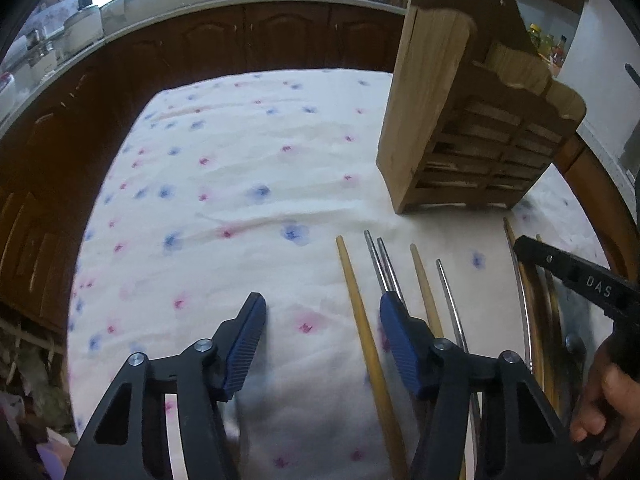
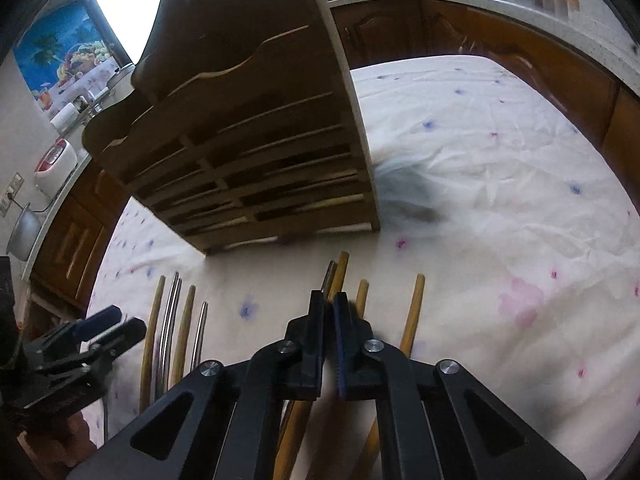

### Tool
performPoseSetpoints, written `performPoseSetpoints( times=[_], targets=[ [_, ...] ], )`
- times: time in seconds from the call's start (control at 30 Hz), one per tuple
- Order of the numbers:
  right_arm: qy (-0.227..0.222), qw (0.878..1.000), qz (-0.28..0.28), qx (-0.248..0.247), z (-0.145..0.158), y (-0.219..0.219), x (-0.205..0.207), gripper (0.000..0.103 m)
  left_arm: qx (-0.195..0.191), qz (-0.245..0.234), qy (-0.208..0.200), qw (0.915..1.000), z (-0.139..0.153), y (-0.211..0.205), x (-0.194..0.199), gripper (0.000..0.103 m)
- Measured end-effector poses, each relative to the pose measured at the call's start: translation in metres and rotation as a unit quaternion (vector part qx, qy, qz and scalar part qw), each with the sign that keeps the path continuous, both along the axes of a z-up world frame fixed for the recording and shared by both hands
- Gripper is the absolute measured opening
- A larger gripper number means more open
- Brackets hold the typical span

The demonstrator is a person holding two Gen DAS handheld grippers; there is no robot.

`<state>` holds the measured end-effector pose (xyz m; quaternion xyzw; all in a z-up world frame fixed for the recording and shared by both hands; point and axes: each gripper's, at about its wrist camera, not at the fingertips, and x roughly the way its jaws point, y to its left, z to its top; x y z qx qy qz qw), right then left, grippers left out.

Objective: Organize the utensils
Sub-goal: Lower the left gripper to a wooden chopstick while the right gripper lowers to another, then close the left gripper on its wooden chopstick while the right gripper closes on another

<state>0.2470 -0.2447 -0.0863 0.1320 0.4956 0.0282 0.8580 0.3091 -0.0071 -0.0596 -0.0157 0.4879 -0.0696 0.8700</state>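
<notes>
Just chopsticks (image 2: 338,276) beneath right tool (image 2: 329,304)

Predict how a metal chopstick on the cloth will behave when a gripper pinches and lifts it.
The metal chopstick looks smooth and shiny, so it may slip. It is thin and round, so a nudge could roll it, though the wrinkled cloth may slow it. It probably stays rigid.

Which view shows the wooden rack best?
The left wrist view: the rack is well lit, with its side and slatted front both clear. The right wrist view shows it closer but backlit and dark.
</notes>
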Motion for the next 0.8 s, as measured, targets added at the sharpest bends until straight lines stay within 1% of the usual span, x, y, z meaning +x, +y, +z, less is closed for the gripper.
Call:
performPoseSetpoints(
  times=[0.07,0.13,0.33,0.4,0.43,0.47,0.5,0.53,0.57,0.73,0.8],
  targets=[
    [0.002,1.0,0.001,-0.001,-0.001,-0.001,0.004,0.005,0.004,-0.003,0.006,1.0,-0.005,-0.003,0.007,0.056],
    [0.003,1.0,0.004,-0.002,-0.002,0.001,0.007,0.006,0.022,-0.006,0.002,0.9997,-0.008,-0.009,0.012,0.054],
    [0.011,1.0,0.013,-0.005,-0.002,0.009,0.015,0.007,0.05,-0.014,0.0,0.9987,-0.012,-0.02,0.021,0.047],
    [0.011,1.0,0.015,-0.005,-0.002,0.01,0.016,0.007,0.052,-0.019,-0.003,0.9985,-0.012,-0.024,0.022,0.041],
    [0.011,1.0,0.017,-0.006,-0.002,0.013,0.019,0.008,0.052,-0.021,-0.005,0.9984,-0.013,-0.026,0.022,0.035],
    [0.011,1.0,0.018,-0.006,-0.001,0.014,0.018,0.008,0.051,-0.024,-0.007,0.9984,-0.012,-0.026,0.022,0.027],
    [0.011,1.0,0.02,-0.007,-0.001,0.014,0.018,0.008,0.05,-0.027,-0.009,0.9983,-0.012,-0.028,0.021,0.023],
    [0.011,1.0,0.022,-0.008,-0.001,0.012,0.018,0.006,0.049,-0.029,-0.008,0.9984,-0.012,-0.029,0.021,0.014],
    [0.01,1.0,0.023,-0.008,-0.001,0.012,0.017,0.006,0.046,-0.03,-0.006,0.9985,-0.011,-0.03,0.021,0.008],
    [0.0,1.0,0.027,0.007,0.004,0.012,0.002,0.005,0.022,-0.031,-0.004,0.9993,-0.006,-0.027,0.012,0.005],
    [-0.014,0.999,0.029,0.014,0.012,0.013,-0.008,0.005,0.017,-0.032,-0.009,0.9993,-0.001,-0.023,0.005,0.004]
  ],
)
